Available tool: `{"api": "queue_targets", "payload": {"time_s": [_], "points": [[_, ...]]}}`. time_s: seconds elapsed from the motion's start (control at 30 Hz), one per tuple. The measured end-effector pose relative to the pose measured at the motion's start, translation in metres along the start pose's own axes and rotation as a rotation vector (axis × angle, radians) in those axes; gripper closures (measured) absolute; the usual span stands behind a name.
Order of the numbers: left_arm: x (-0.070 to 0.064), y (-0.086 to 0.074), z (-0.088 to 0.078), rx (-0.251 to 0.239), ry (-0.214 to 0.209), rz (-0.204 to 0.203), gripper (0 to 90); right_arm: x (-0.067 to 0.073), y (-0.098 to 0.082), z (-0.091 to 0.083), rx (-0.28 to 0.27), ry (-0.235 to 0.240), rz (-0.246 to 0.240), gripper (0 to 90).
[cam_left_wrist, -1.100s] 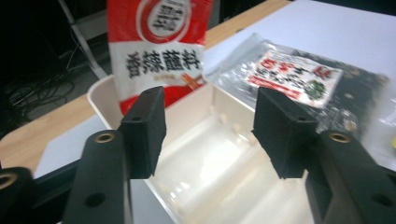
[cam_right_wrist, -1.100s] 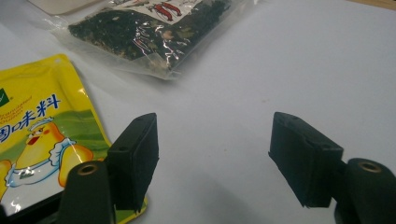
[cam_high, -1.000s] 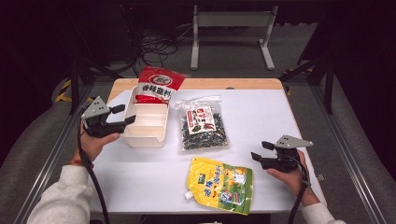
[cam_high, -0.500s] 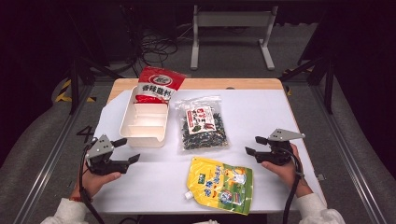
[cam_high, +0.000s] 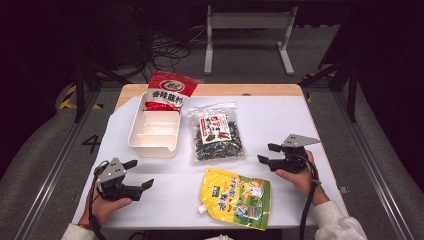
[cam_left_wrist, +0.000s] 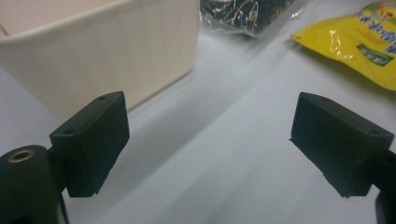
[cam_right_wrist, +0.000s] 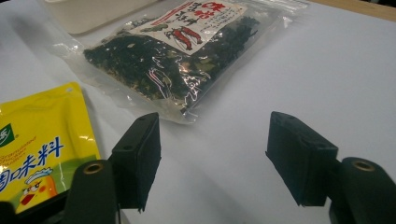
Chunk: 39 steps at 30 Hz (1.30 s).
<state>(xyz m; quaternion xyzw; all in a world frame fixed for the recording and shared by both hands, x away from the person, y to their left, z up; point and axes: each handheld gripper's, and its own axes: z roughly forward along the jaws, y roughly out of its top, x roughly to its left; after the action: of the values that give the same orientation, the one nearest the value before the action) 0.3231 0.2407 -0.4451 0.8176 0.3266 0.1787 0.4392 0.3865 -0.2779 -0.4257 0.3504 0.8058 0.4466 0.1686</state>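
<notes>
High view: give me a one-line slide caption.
Open left gripper and right gripper rest beside a white divided box, seaweed bag and yellow seasoning pouch.

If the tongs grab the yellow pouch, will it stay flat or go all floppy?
Probably floppy: the yellow pouch lies soft and a little puffy on the white table. Its glossy skin may slip between the pads. The spout at its corner looks like the firmest part.
</notes>
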Motion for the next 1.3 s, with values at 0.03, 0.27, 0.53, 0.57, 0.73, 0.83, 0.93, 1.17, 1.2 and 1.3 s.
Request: {"api": "queue_targets", "payload": {"time_s": [0.03,0.27,0.53,0.57,0.73,0.83,0.93,1.17,1.2,1.3], "points": [[0.000,0.000,0.000,0.000,0.000,0.000,10.2,0.000,0.000,0.000,0.000,0.000,0.000,34.1],[-0.005,-0.002,0.010,0.032,-0.022,0.029,12.4,-0.002,0.015,0.017,0.001,0.029,-0.006,31.9],[-0.006,-0.001,0.019,0.058,-0.041,0.072,14.8,-0.011,0.033,0.061,0.065,0.047,0.069,25.3],[-0.006,-0.001,0.020,0.062,-0.043,0.077,14.8,-0.012,0.034,0.065,0.067,0.050,0.080,25.0],[-0.009,-0.001,0.022,0.071,-0.051,0.097,15.1,-0.014,0.040,0.088,0.093,0.041,0.115,23.0],[-0.010,-0.001,0.022,0.074,-0.060,0.094,15.1,-0.018,0.042,0.102,0.112,0.047,0.131,22.0],[-0.011,-0.001,0.022,0.075,-0.062,0.098,15.0,-0.021,0.045,0.110,0.102,0.067,0.164,22.2],[-0.011,-0.001,0.022,0.076,-0.074,0.106,15.0,-0.022,0.051,0.129,0.129,0.123,0.220,14.6],[-0.012,0.000,0.022,0.077,-0.076,0.108,15.0,-0.022,0.051,0.131,0.132,0.132,0.232,13.9],[-0.013,0.000,0.023,0.079,-0.086,0.119,14.9,-0.023,0.052,0.133,0.147,0.148,0.231,16.3]]}}
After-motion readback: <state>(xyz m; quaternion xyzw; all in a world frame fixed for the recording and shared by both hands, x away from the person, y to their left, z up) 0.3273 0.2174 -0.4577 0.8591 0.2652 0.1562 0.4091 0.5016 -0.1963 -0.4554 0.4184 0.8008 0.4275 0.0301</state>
